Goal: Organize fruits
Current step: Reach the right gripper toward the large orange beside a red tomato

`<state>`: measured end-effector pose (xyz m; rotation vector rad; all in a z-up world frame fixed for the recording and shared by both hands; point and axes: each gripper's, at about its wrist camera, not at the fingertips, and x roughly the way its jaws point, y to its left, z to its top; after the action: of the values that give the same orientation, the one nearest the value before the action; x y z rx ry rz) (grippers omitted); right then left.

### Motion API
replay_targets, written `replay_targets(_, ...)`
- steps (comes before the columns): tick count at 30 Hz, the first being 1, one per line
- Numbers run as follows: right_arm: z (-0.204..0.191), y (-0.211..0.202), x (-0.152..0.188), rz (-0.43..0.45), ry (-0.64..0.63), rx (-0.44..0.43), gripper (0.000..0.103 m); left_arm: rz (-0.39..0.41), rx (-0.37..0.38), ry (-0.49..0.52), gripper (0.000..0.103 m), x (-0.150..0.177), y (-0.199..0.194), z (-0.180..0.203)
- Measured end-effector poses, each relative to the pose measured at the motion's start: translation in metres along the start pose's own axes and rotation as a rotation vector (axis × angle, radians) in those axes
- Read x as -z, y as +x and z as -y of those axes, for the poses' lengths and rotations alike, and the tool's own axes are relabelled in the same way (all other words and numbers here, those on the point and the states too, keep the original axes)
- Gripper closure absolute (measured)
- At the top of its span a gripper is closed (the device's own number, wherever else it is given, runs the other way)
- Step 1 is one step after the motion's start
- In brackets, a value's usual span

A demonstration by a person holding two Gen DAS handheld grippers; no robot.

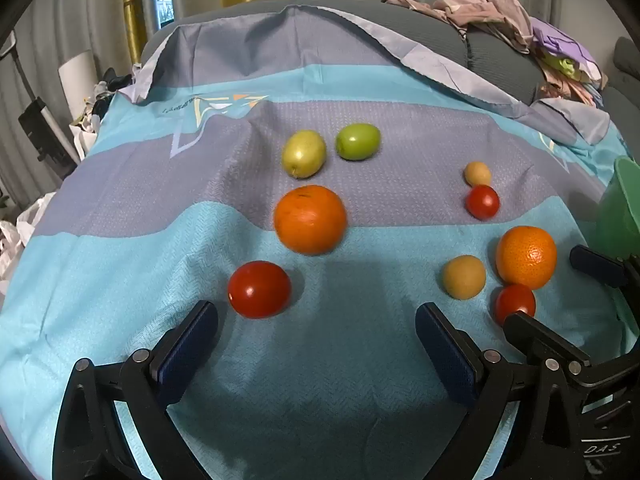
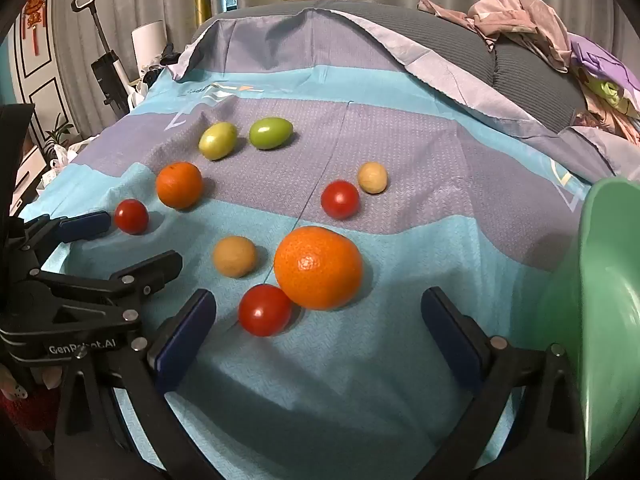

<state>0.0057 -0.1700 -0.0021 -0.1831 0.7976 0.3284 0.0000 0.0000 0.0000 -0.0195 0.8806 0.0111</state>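
Fruits [image 2: 318,268] loose on striped bedsheet [image 1: 320,360]; left gripper [image 1: 316,332], right gripper [image 2: 318,320] both released.

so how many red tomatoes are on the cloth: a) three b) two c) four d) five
a: three tomatoes show in the right wrist view, one beside the left gripper, the left tomato, one mid-cloth, the middle tomato, and one touching the big orange, the near tomato.
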Motion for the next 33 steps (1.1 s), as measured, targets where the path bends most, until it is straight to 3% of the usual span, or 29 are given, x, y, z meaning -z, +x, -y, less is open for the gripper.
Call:
replay_targets(14, -0.001, 0.001, 0.001, -0.007, 0.006, -0.007, 0.000, -0.006, -0.003, -0.001, 0.005, 0.000, -0.003, -0.001)
replay_targets(16, 0.001, -0.002, 0.001, -0.020, 0.007, -0.025, 0.000, -0.009, 0.023, -0.015, 0.005, -0.002, -0.005, -0.002)
replay_targets(20, 0.012, -0.017, -0.001, -0.045, 0.030, -0.119, 0.000, -0.003, 0.106, -0.067, 0.005, -0.004, -0.020, -0.013)
replay_targets(26, 0.035, -0.062, -0.016, 0.054, 0.126, -0.247, 0.000, 0.038, 0.182, -0.141, 0.005, -0.014, -0.045, -0.034)
replay_targets(33, 0.055, -0.081, -0.027, 0.091, 0.301, -0.386, 0.001, 0.044, 0.231, -0.243, 0.006, -0.017, -0.054, -0.059)
